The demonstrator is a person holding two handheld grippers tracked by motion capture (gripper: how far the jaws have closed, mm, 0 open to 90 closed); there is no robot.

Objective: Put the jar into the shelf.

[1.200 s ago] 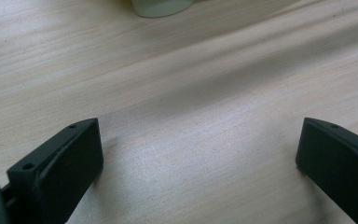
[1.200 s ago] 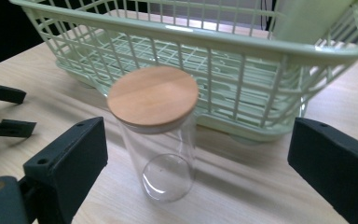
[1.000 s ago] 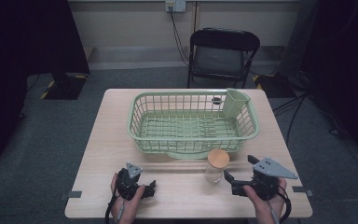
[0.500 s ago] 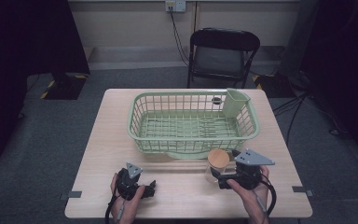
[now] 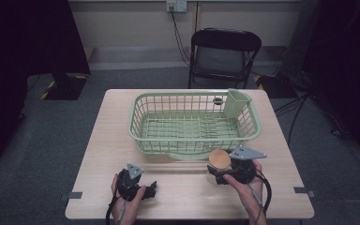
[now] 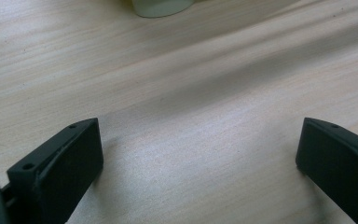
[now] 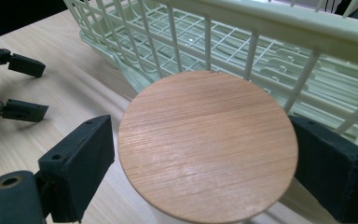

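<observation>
between the jaws of the right gripper (image 7: 205,158), in its own view, sits a round wooden lid (image 7: 207,144), its flat grain face turned up. the jaws have just been closing in on it: the right pad meets the lid's rim, while on the left i can't tell whether the pad touches or a sliver of gap is left. what the lid caps is hidden here. just beyond the jaw tips rises the pale green basket (image 7: 270,28), its wire wall nearly against the lid's far edge.

from the high view the same right gripper (image 5: 222,171) lies at the table's (image 5: 281,154) near edge with the wooden lid (image 5: 220,159) at its tips, just in front of the basket (image 5: 194,123); that view is too small to judge the grip.

the left gripper (image 5: 151,188) rests well apart from the lid, off to the side. its own view gives what the others lack: the left gripper (image 6: 196,158) spread wide with bare wood between its jaws. the right gripper view catches those tips (image 7: 23,88) far off.
</observation>
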